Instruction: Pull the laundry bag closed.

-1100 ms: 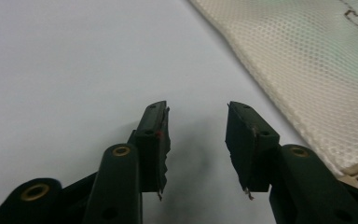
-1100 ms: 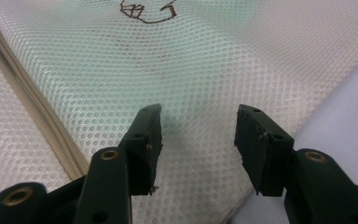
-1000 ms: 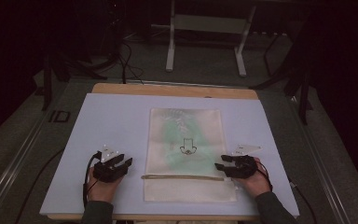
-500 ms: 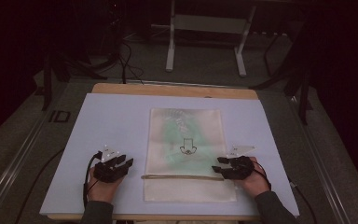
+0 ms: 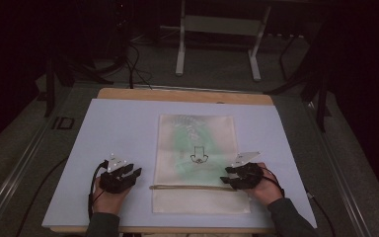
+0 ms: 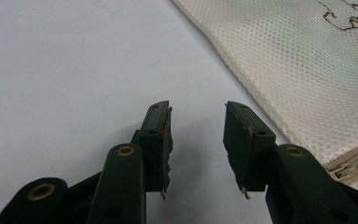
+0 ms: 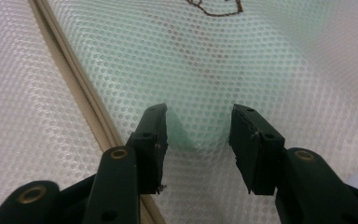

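The right gripper [image 5: 225, 179] is shifting slightly inward over the bag's right edge since the earlier frame, its jaws just closing a little with a raised fold of mesh between them, pads not yet pressing; the left gripper [image 5: 134, 174] is keeping still, jaws open and empty on the sheet. 1 mesh zipper bag [image 5: 197, 148] is lying flat mid-table between 2 grippers, its long axis running away from the person, its zipper [image 5: 187, 187] crosswise near them.
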